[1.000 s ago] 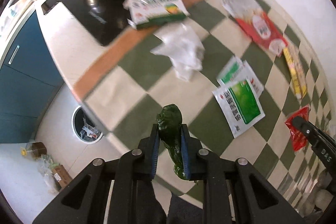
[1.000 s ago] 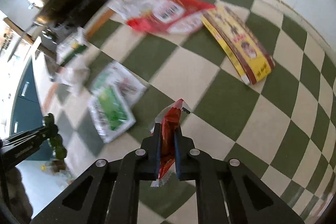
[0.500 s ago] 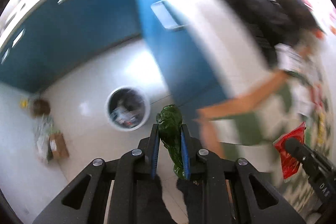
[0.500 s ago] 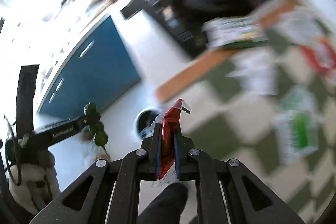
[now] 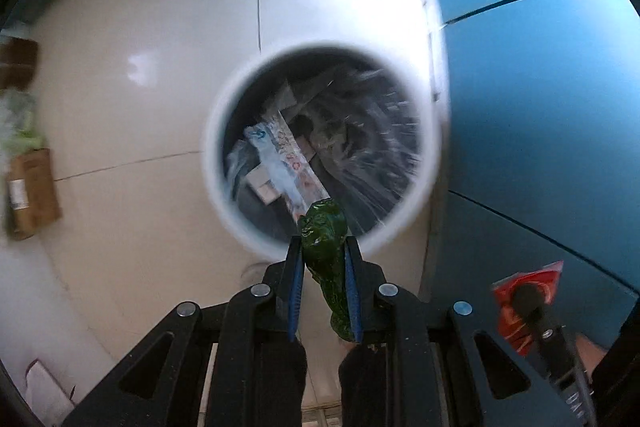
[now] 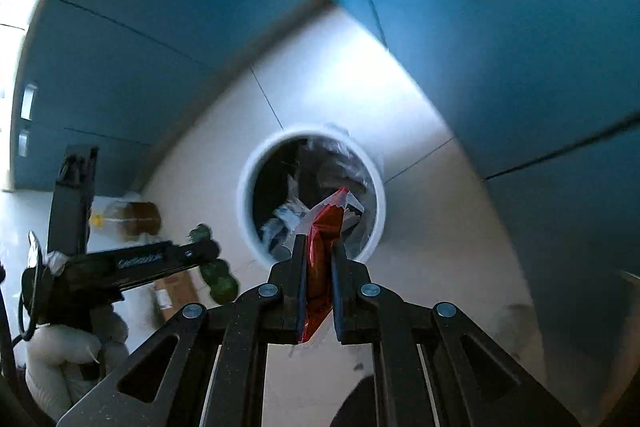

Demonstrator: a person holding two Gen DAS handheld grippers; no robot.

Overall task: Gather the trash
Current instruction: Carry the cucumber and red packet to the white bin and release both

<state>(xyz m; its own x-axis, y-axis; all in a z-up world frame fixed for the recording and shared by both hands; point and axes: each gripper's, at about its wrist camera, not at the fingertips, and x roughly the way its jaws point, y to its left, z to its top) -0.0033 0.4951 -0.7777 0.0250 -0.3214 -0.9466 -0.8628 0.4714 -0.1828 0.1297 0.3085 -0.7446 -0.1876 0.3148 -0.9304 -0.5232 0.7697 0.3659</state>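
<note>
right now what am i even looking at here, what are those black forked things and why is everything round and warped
There is no robot here. A person holds a pair of black tongs in each hand, and each carries a wide-angle camera looking along its two fingers, which makes the pictures round and bent.

The left camera's picture shows the left tongs shut on a crumpled dark green wrapper. They point down at a round white trash bin on a pale tiled floor, beside a blue cabinet. The bin already holds papers and packets.

The right camera's picture shows the right tongs shut on a red wrapper, aimed at the same bin. At its left you can see the left tongs from the side.

Neither wrapper has been dropped yet.
</note>
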